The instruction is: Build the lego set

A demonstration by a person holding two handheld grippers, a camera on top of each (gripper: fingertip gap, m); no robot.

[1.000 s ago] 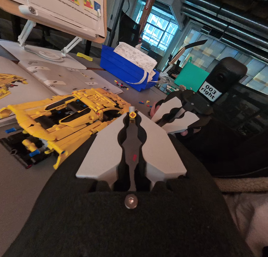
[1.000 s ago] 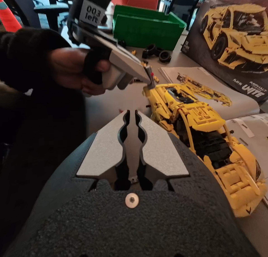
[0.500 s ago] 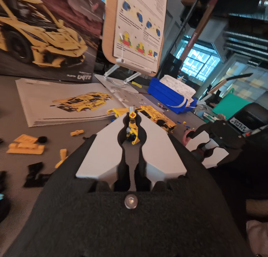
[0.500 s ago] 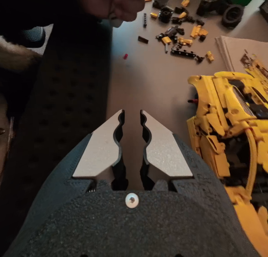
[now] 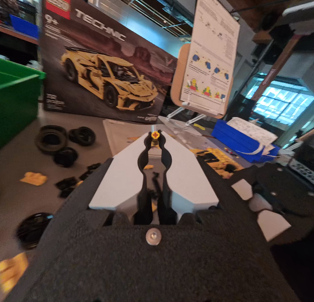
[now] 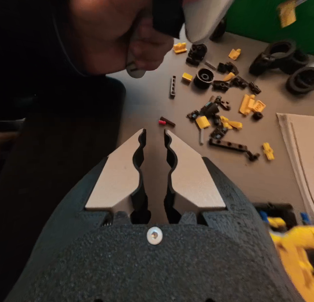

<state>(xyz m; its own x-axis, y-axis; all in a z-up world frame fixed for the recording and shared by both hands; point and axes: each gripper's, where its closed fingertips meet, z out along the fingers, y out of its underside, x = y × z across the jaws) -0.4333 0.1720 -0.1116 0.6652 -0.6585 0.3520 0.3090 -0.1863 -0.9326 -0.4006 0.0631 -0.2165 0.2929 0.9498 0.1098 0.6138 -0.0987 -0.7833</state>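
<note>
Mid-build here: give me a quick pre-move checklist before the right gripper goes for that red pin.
1. Left gripper shut on the small yellow piece: ok.
2. Right gripper open and empty: ok.
3. Red pin lying just ahead of the right fingertips, unobstructed: ok.
4. Dark pin touches the red pin, may get nudged: not ok.
5. Yellow car steady on the table: cannot tell, blurred.

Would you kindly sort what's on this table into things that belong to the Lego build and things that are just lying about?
Belongs to the build:
- small yellow piece in the left hand-held gripper
- yellow car
- loose pieces
- black tyres
- instruction booklet
- right hand-held gripper, open

Lying about:
- set box
- green bin
- blue bin
- clipboard stand
</note>
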